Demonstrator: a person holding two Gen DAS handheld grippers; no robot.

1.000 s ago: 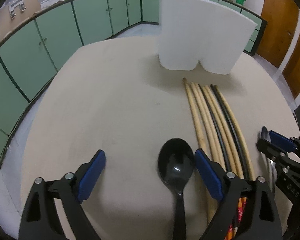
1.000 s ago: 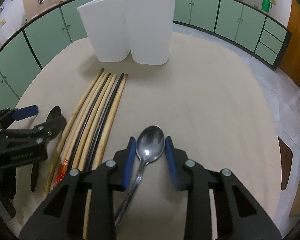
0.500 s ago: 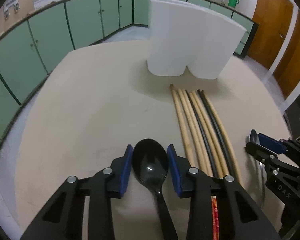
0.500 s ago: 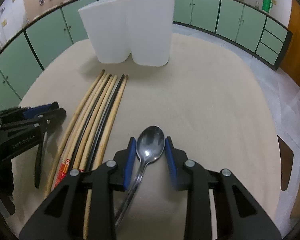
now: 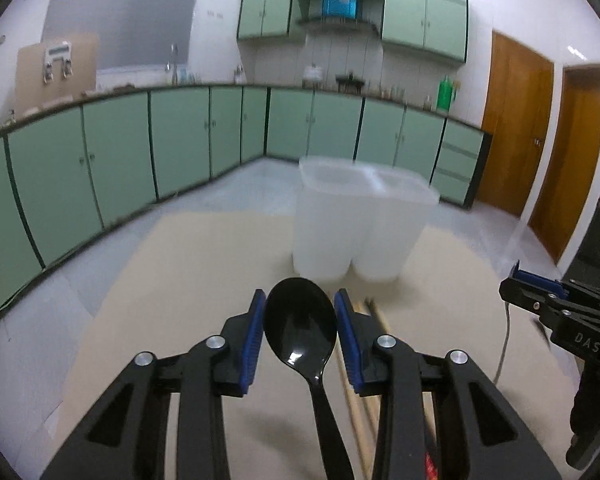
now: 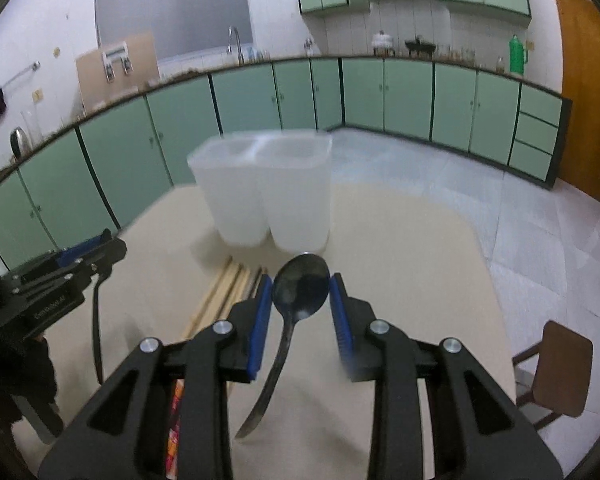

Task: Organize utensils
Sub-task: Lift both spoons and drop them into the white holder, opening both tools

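Observation:
My left gripper (image 5: 300, 322) is shut on a black plastic spoon (image 5: 300, 324) and holds it above the table, handle hanging down. My right gripper (image 6: 300, 294) is shut on a metal spoon (image 6: 300, 288), also lifted off the table. A white two-compartment plastic holder (image 5: 360, 224) stands upright at the far side of the table; it also shows in the right wrist view (image 6: 264, 188). Several wooden and black chopsticks (image 6: 228, 288) lie on the table between the grippers, partly hidden by the fingers. The right gripper shows at the right of the left wrist view (image 5: 540, 300).
The beige table (image 5: 188, 280) has its left edge over grey floor. Green cabinets (image 5: 120, 160) line the room. A wooden chair (image 6: 556, 368) stands right of the table. The left gripper's body (image 6: 60, 284) is at the left of the right wrist view.
Both grippers have lifted their spoons off the table and tilted up, so the views now look across the room. The holder appears lower and farther.

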